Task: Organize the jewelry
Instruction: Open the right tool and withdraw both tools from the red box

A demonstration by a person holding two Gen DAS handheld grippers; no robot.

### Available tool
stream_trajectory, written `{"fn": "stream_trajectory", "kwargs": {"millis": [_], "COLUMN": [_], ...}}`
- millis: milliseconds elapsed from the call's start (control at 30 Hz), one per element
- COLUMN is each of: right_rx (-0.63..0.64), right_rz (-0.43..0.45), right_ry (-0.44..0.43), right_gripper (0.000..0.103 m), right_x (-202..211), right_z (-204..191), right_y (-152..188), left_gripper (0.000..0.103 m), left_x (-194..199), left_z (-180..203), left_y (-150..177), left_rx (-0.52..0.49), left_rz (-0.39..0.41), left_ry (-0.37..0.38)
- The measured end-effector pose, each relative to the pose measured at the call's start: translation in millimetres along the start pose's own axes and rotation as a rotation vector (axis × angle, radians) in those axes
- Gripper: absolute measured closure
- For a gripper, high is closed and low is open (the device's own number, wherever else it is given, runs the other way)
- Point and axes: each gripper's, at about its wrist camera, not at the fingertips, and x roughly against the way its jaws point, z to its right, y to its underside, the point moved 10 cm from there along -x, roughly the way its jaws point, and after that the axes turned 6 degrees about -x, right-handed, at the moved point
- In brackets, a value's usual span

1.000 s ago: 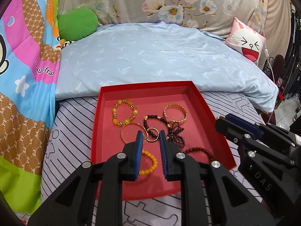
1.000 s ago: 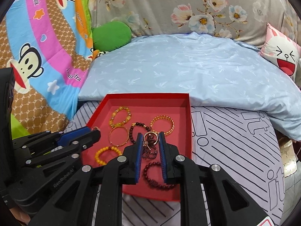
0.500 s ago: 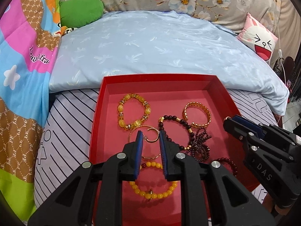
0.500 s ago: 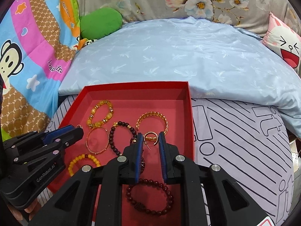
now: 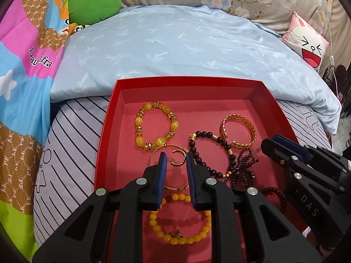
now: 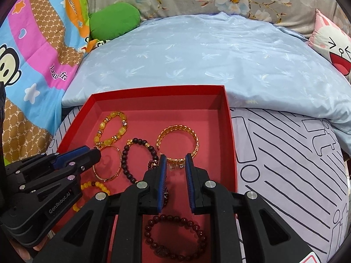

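Red tray (image 5: 105, 131) at frame centre holds bracelets. Thin gold bangle (image 5: 173, 153) under left hand-held gripper (image 5: 176, 161), jaws apart. Bangle light, stiff, slippery: grip rim. Right hand-held gripper (image 6: 175, 162) apart, empty.

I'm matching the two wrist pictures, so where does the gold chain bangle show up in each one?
Left wrist: gold chain bangle right of centre, inside the red tray.
Right wrist: gold chain bangle at centre, just beyond that gripper's jaws.
Shared landmark: green cushion, upper left.

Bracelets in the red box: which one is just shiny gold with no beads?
The gold chain bangle by the tray's right wall; the others nearby are beaded.
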Motion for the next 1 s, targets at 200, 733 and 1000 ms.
{"fn": "stream_trajectory", "kwargs": {"millis": [200,733,1000], "right_rx": [-0.002,0.018,0.007], "right_rz": [0.009,0.064,0.075], "right_ry": [-0.005,0.017,0.038], "right_gripper": [0.075,0.057,0.051], "right_x": [4.5,55.4,84.9], "right_z": [-2.2,-15.4,-13.6], "right_y": [-0.6,9.9,27.7], "left_gripper": [0.078,0.068,0.056], "left_x": [1.3,47.8,76.5], "left_z": [0.7,8.9,7.9], "left_y": [0.2,8.6,29.0], "left_rx": [0.006,0.005,0.028], "left_rz": [0.003,0.048,0.058], "left_ry": [-0.012,-0.032,-0.061]}}
